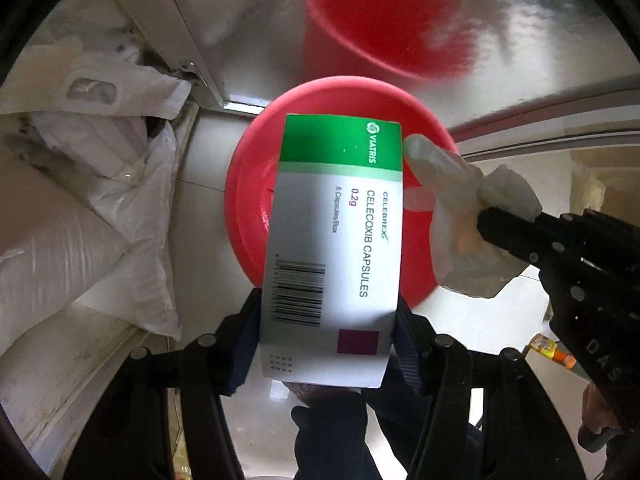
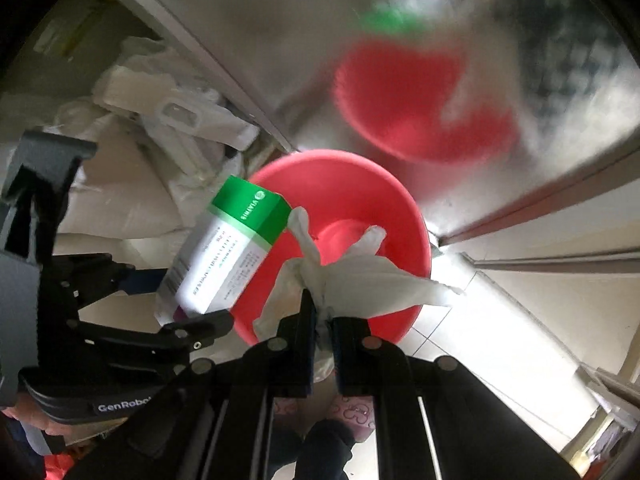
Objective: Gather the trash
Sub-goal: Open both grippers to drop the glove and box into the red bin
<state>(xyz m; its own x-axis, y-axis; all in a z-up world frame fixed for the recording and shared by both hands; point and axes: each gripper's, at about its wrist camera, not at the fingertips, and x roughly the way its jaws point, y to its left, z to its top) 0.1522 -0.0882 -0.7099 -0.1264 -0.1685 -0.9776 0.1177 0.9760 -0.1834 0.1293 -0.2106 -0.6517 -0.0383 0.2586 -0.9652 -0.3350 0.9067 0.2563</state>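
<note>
My left gripper (image 1: 326, 344) is shut on a white medicine box with a green end (image 1: 336, 240), holding it by its lower part over a red plastic basin (image 1: 248, 184) on the floor. In the right wrist view the same medicine box (image 2: 236, 248) hangs at the basin's (image 2: 360, 184) left rim, held by the left gripper (image 2: 196, 308). My right gripper (image 2: 323, 320) is shut on a crumpled white tissue (image 2: 372, 276), which spreads above the basin. From the left wrist view that tissue (image 1: 452, 200) and the right gripper (image 1: 492, 220) sit right of the box.
White sacks and plastic bags (image 1: 80, 184) pile up at the left. A shiny metal panel (image 1: 248, 20) behind the basin mirrors it as a blurred red shape (image 1: 384, 20). Pale floor tiles (image 2: 496, 320) lie to the right. Below are dark trouser legs (image 1: 332, 440).
</note>
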